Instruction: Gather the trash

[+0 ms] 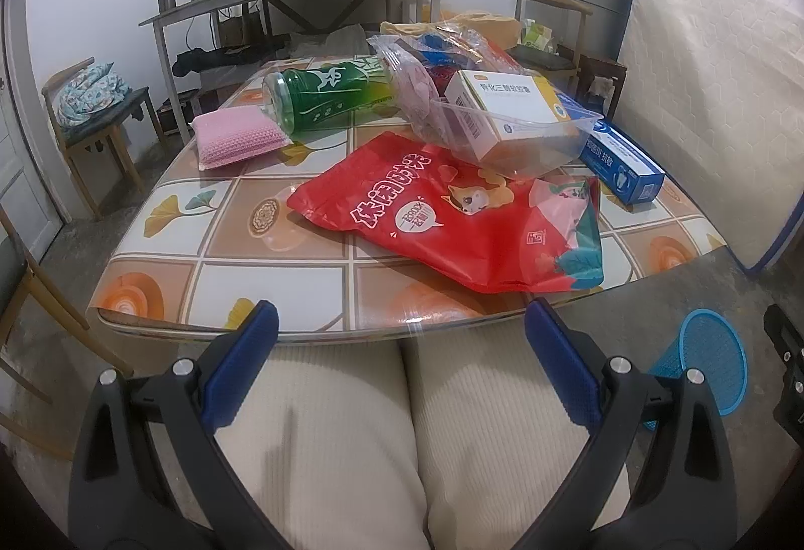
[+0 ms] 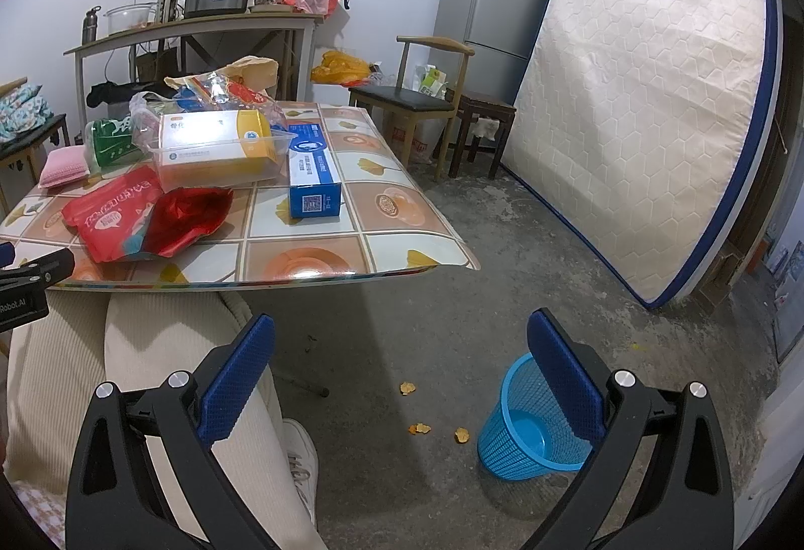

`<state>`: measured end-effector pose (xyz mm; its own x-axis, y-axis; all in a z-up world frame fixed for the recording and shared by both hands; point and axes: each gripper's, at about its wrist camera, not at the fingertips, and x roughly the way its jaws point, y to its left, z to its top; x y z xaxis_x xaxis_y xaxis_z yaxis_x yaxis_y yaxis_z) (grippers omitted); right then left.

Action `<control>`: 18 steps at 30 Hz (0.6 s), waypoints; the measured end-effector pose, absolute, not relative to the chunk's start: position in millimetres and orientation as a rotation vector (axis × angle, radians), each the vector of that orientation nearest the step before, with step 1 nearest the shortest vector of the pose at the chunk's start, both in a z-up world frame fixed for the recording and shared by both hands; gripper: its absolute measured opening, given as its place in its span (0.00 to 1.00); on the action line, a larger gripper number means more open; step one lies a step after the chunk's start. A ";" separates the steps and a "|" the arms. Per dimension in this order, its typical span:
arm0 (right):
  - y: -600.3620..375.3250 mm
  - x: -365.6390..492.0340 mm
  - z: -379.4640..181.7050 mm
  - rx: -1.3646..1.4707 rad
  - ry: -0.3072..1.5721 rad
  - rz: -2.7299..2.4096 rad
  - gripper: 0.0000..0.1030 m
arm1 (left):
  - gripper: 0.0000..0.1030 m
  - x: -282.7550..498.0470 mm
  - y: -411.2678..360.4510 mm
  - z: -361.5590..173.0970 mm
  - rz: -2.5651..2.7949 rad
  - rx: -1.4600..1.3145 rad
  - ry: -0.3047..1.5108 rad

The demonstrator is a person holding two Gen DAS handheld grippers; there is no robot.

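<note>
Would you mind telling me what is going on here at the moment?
A seated person holds a gripper in each hand, facing a cluttered table. The left gripper and right gripper are both open and hold nothing. A red snack bag, a blue box and a clear tub lie on the table. A blue wastebasket stands on the floor, apparently empty, with orange scraps beside it. No trash appears collected yet.

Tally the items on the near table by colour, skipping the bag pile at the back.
Red: 1, snack bag
Green: 1, bottle
Pink: 1, sponge
Blue: 1, box
Clear: 1, tub
White and yellow: 1, carton, in the tub
Total: 6
</note>
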<state>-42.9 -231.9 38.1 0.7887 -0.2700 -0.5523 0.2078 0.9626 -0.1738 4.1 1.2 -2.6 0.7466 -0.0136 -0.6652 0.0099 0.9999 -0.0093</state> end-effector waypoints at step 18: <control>-232.9 -41.5 38.5 -0.103 0.612 -0.258 0.95 | 0.92 4.4 2.7 -2.4 -0.011 -0.008 0.730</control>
